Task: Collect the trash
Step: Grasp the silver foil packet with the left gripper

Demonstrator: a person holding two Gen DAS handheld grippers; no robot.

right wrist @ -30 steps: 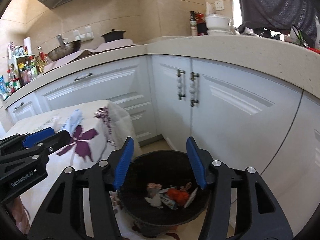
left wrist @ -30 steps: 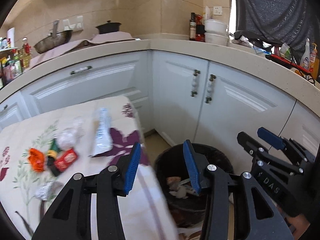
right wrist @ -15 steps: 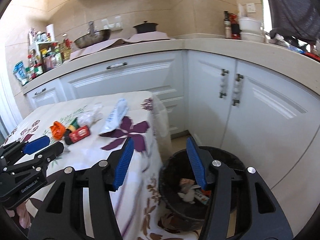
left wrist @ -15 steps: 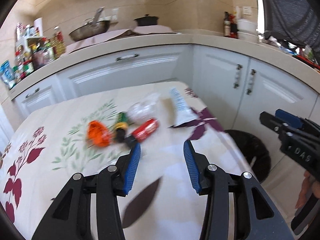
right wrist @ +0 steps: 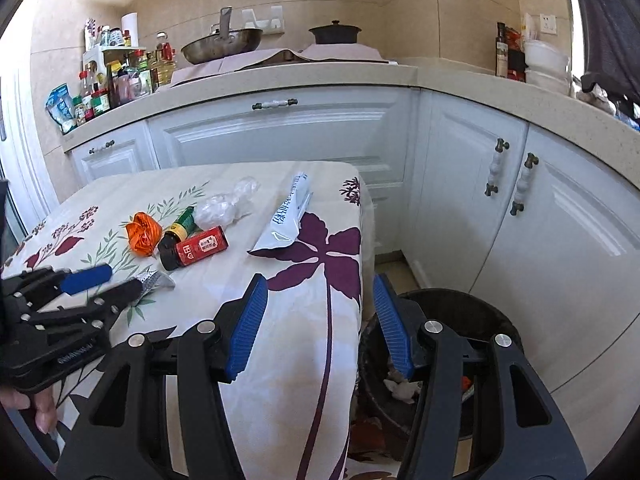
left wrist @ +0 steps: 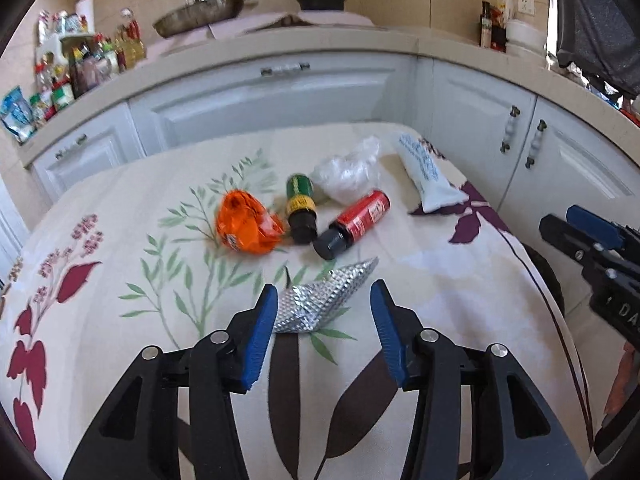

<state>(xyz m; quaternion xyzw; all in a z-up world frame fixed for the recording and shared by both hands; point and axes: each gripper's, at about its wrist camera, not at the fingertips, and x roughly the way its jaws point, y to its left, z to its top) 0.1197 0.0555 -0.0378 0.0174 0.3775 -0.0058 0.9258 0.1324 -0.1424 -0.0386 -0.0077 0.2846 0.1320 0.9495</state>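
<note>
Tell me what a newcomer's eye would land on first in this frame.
Probably the open left gripper poised around a crumpled silver foil wrapper on the floral tablecloth. Just beyond lies a bright cluster: an orange wrapper, a green bottle and a red bottle lying on their sides. In the right wrist view, the open right gripper hangs over the table's corner, with the black trash bin on the floor below.

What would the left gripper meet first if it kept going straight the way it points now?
Most likely the crumpled silver foil wrapper, which lies on the tablecloth right between and just ahead of the left gripper and its open fingers. The red-labelled bottle sits beyond it. Height above the cloth is unclear.
</note>
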